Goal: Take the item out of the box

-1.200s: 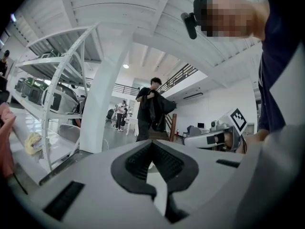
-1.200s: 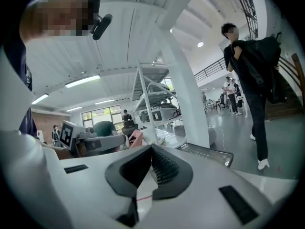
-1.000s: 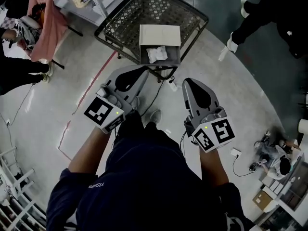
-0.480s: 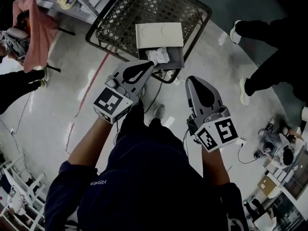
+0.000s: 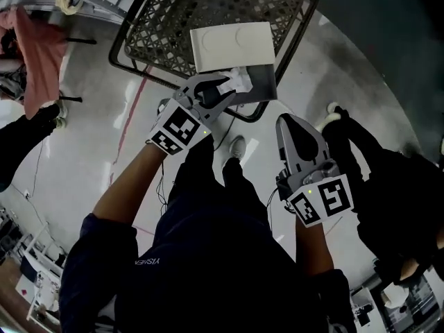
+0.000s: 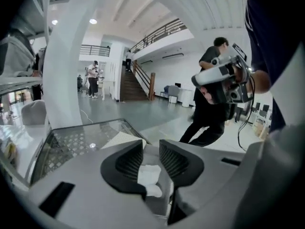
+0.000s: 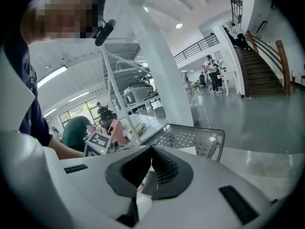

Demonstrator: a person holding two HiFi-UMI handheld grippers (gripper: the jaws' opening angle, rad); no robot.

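Over open grey box (image 5: pixel 261 86): my left gripper (image 5: pixel 223 89) jaws opening to straddle crumpled white item (image 5: pixel 240 80), nothing gripped; right gripper (image 5: pixel 293 123) jaws together, empty, held aside.

The box (image 5: pixel 262 89) is set on the mesh table (image 5: pixel 208 12) at its near edge, with the lid (image 5: pixel 229 45) laid back behind it, and the item (image 5: pixel 237 80) is lodged in the box at its left side. The left gripper (image 5: pixel 222 89) is placed at the box's near left corner with its jaws opening, and the item is seen in the gap between them, though contact cannot be told. The right gripper (image 5: pixel 288 120) is held nearer and to the right, apart from the box, jaws together, and another person (image 5: pixel 374 175) is found just to its right.
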